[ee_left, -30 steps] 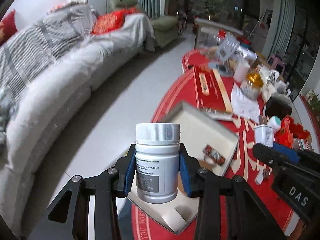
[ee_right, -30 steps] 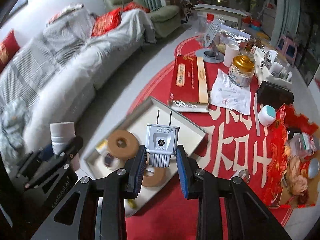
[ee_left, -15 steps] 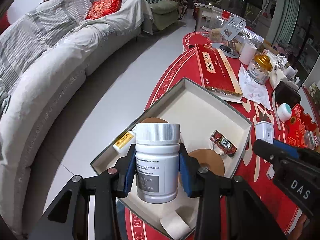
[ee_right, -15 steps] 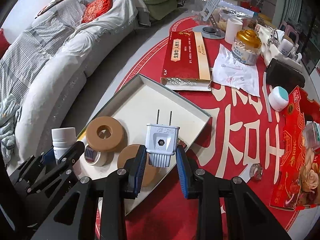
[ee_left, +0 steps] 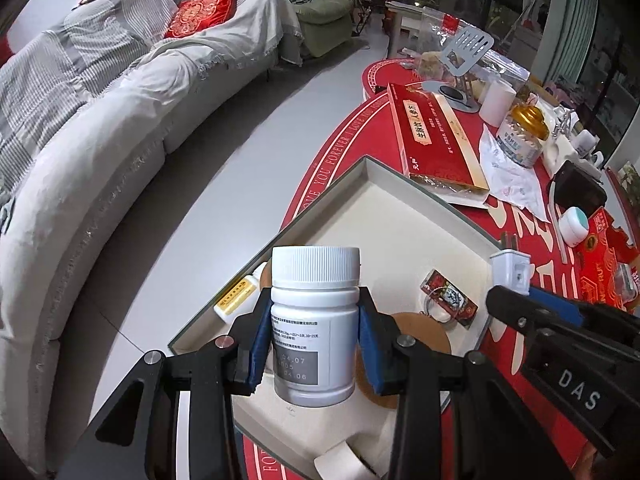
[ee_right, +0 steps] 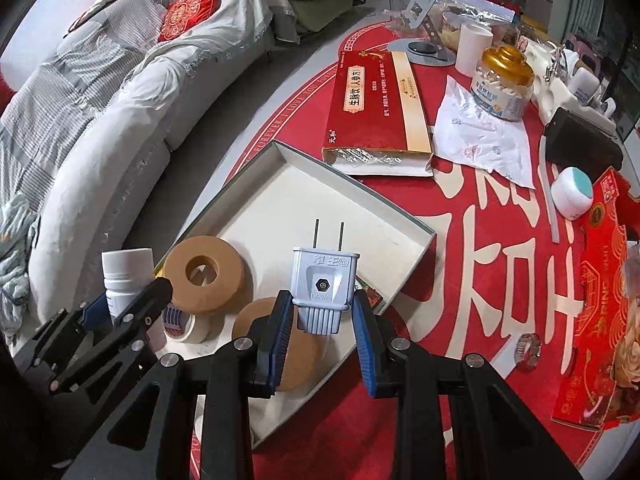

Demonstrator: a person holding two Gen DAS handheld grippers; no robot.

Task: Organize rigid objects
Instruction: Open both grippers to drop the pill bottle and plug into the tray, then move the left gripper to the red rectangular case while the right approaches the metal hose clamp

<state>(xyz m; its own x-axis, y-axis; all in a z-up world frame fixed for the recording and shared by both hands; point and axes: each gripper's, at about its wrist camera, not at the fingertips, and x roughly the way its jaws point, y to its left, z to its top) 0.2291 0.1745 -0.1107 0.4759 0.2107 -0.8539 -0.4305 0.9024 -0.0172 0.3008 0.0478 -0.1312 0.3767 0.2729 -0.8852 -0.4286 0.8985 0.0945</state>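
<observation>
- Since a second ago both grippers have come down toward the tray, which now fills more of each view; both grips are unchanged.
- Left wrist view: the left gripper (ee_left: 314, 336) is clamped on one white bottle (ee_left: 315, 322), upright, above the near part of the tray (ee_left: 404, 184).
- In the tray here: one small yellow-labelled bottle (ee_left: 236, 296) at the left wall, one red packet (ee_left: 448, 298), one brown disc (ee_left: 420, 334), one white roll (ee_left: 346, 466) at the near corner.
- The right gripper (ee_left: 516, 294) enters from the right with one plug (ee_left: 512, 272).
- Right wrist view: the right gripper (ee_right: 320, 318) pinches one white plug (ee_right: 323, 288), its two prongs pointing away, over the tray's (ee_right: 384, 196) near right edge.
- Two brown tape rolls (ee_right: 204, 276) and one small striped roll (ee_right: 180, 320), partly hidden, lie in the tray.
- The bottle (ee_right: 126, 276) shows in the left gripper (ee_right: 132, 300) at the left.
- Surface: a red cloth (ee_right: 480, 240) with pale lettering; one red box (ee_right: 374, 108), one gold-lidded jar (ee_right: 502, 80), one teal-topped pot (ee_right: 572, 194), perhaps a black pouch (ee_right: 580, 144).
- Room: one grey sofa (ee_right: 100, 112) with a red cushion (ee_right: 184, 20), pale floor.
</observation>
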